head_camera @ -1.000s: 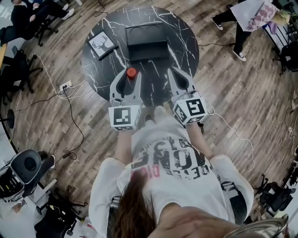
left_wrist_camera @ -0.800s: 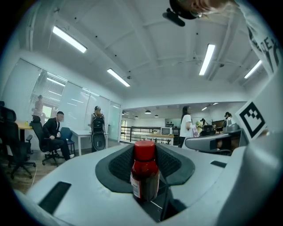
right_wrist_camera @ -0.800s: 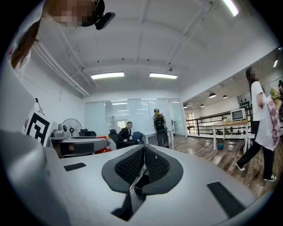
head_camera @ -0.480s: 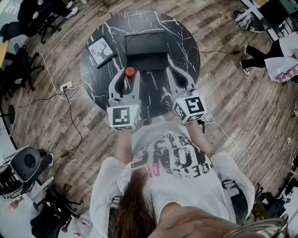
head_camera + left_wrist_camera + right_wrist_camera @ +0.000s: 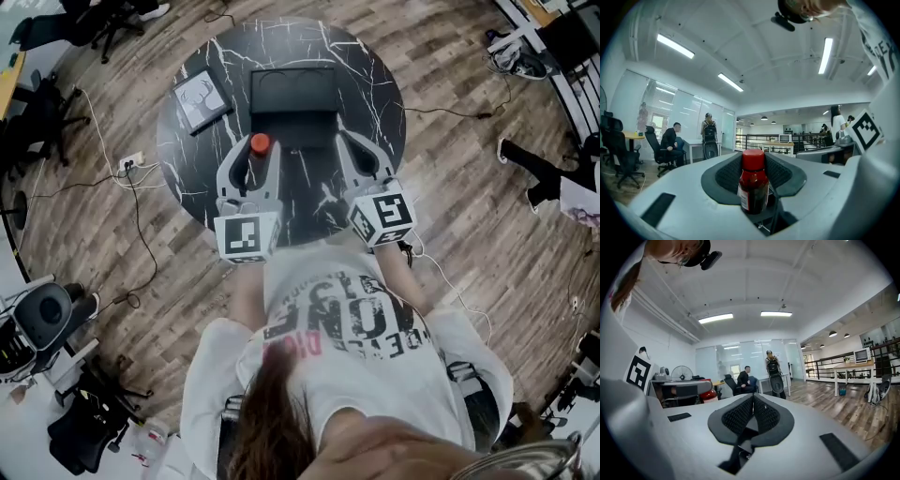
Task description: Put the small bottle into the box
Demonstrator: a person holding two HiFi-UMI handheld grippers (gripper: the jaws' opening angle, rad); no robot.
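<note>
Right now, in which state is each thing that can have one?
small bottle: capped, upright, gripped.
left hand-held gripper: shut on the small bottle.
right hand-held gripper: shut, empty.
box: open, bottle not inside.
picture frame: lying flat.

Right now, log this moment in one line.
left gripper: shut on bottle | right gripper: shut, empty | box: bottle outside
</note>
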